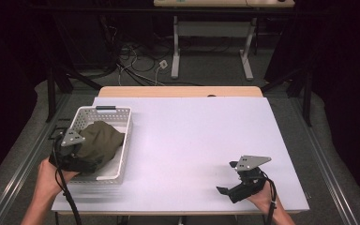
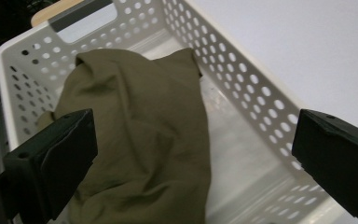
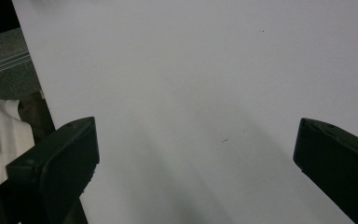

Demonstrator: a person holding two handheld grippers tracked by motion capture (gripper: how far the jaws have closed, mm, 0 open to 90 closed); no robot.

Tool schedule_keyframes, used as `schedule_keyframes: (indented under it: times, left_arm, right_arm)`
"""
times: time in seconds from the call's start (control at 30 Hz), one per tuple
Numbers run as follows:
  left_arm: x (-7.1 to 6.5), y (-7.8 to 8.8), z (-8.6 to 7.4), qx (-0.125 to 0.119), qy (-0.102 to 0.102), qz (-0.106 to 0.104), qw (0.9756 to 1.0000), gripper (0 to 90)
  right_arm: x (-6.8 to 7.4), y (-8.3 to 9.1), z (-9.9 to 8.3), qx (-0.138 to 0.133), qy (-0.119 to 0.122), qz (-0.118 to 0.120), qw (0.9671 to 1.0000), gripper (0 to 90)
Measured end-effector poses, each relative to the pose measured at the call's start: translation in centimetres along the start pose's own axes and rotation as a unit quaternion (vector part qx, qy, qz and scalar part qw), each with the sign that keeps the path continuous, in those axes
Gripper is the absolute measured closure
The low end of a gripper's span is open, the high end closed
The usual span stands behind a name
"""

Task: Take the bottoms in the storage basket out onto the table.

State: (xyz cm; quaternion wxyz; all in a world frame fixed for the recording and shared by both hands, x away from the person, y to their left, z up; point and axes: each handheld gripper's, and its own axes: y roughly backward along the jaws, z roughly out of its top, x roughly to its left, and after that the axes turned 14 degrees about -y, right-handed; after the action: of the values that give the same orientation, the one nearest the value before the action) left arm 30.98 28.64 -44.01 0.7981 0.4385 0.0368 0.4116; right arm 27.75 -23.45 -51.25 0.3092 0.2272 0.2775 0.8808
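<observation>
The white desk [image 1: 192, 140] takes up the middle of the high view, bare across its centre and right. At its left edge stands a white perforated basket [image 1: 122, 140], and inside it, heaped toward the lower left of the basket, lies an olive-green cloth [image 1: 101, 138]. In the left gripper view the cloth [image 2: 140, 135] is crumpled into loose folds, so it should be light, limp and easily bunched, with no stiffness; it will sag and drape when lifted. A raised ridge of fabric near the top of the heap looks like the best place to pinch, since a flat spot could slip between the pads. The left tool [image 2: 191, 158] hangs just above the cloth with jaws spread wide, holding nothing. The right tool [image 3: 196, 163], at the lower right of the high view, is likewise wide open over bare desk.
</observation>
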Motion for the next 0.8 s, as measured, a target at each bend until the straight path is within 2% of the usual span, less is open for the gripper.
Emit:
schedule_keyframes:
  times: [0.23, 0.37, 0.4, 0.53, 0.67, 0.8]
  left_arm:
    - [1.7, -0.1, 0.0, 0.022, 0.006, 0.007, 0.9997, 0.0]
    - [2.2, -0.3, -0.2, 0.037, 0.017, 0.01, 0.9991, 0.0]
    - [2.3, -0.4, -0.3, 0.05, 0.02, 0.005, 0.9985, 0.0]
    - [2.5, -0.7, -0.5, 0.058, 0.025, 0.003, 0.998, 0.0]
    - [2.7, -1.0, -0.7, 0.085, 0.032, -0.008, 0.9958, 0.0]
    - [2.8, -1.5, -1.0, 0.101, 0.035, -0.011, 0.9942, 0.0]
  right_arm:
    - [0.0, 0.0, 0.0, 0.0, 0.001, 0.001, 1.0, 0.0]
    - [0.0, -0.1, 0.0, 0.002, 0.0, 0.003, 1.0, 0.0]
    - [0.0, -0.1, 0.0, 0.002, 0.002, 0.002, 1.0, 0.0]
    - [0.0, -0.1, -0.1, 0.002, 0.0, 0.0, 1.0, 0.0]
    - [0.0, -0.1, -0.1, 0.002, 0.002, 0.002, 1.0, 0.0]
    - [0.1, -0.1, -0.1, 0.002, 0.0, 0.001, 1.0, 0.0]
